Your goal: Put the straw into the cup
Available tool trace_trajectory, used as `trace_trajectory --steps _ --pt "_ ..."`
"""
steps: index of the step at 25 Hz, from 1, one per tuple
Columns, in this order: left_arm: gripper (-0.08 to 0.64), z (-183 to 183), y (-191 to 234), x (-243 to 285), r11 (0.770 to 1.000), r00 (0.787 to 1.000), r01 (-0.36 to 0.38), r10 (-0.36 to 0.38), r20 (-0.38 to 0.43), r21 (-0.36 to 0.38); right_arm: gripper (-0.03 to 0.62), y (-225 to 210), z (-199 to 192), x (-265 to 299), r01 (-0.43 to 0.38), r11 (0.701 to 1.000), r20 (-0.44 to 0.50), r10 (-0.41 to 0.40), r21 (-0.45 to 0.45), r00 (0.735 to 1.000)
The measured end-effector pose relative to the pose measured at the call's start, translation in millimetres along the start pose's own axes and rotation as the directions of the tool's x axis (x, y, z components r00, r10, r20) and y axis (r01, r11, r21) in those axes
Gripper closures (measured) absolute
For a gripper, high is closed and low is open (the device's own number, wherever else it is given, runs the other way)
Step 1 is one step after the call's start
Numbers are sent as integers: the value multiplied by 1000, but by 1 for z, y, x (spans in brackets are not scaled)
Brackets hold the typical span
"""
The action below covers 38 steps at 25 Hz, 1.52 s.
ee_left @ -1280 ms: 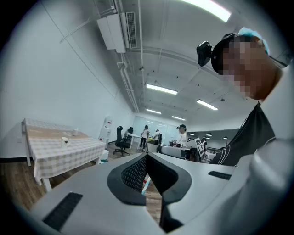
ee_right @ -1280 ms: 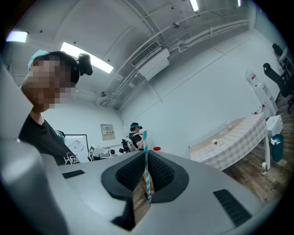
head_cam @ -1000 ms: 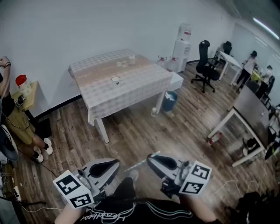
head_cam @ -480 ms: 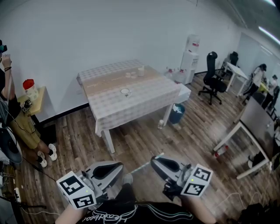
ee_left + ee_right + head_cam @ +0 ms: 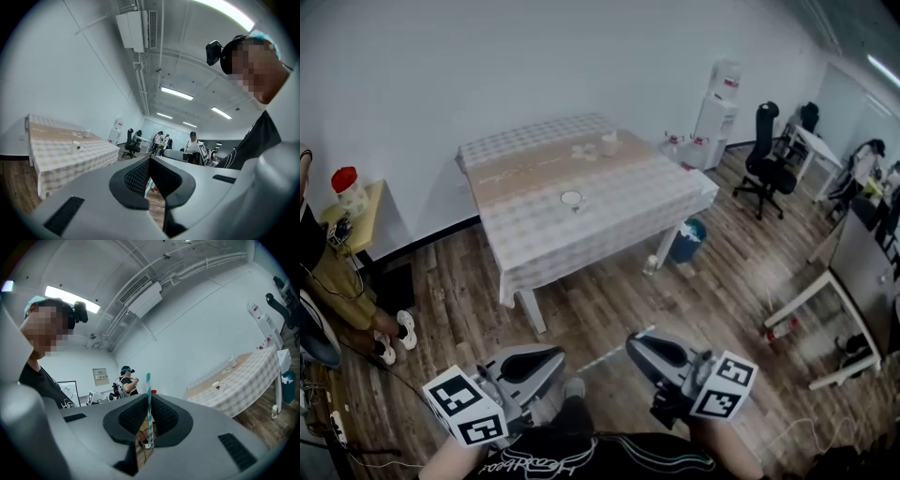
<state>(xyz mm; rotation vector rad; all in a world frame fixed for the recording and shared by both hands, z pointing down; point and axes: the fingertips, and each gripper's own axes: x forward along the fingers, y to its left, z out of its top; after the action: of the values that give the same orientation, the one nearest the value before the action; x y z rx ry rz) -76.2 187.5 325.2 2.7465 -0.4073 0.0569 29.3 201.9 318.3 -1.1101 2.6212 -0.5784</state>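
A white cup (image 5: 572, 199) stands near the middle of a table with a checked cloth (image 5: 623, 202), across the wooden floor from me. It also shows in the left gripper view as a small cup (image 5: 76, 144) and in the right gripper view as a cup (image 5: 216, 385). My right gripper (image 5: 635, 343) is low in the head view, shut on a teal-and-white striped straw (image 5: 148, 391). The straw (image 5: 607, 355) sticks out sideways toward the left gripper. My left gripper (image 5: 551, 358) is beside it, shut with nothing between its jaws (image 5: 149, 165).
A second small cup (image 5: 608, 144) sits at the table's far side. A water dispenser (image 5: 719, 94), an office chair (image 5: 772, 141) and a blue bin (image 5: 687, 240) stand to the right of the table. A person (image 5: 328, 267) and a side table (image 5: 356, 211) are at the left, and a white desk (image 5: 820, 305) at the right.
Both grippers and the head have travelled toward the table, which now looks nearer and shifted in the head view. The straw stays gripped in the right gripper.
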Motion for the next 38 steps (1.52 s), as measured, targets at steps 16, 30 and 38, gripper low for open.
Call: trace_trajectory --steps 16,30,38 --pt "563 80 233 122 997 998 32 -35 -52 -72 558 -198 79 152 102 994 -23 -102 28 995" --pt "563 96 288 143 996 999 8 -12 -35 -88 558 -246 96 194 96 995 -21 -95 30 995" --pt "563 106 319 158 993 998 -61 59 -20 -101 558 -282 112 223 39 999 -44 -38 31 998"
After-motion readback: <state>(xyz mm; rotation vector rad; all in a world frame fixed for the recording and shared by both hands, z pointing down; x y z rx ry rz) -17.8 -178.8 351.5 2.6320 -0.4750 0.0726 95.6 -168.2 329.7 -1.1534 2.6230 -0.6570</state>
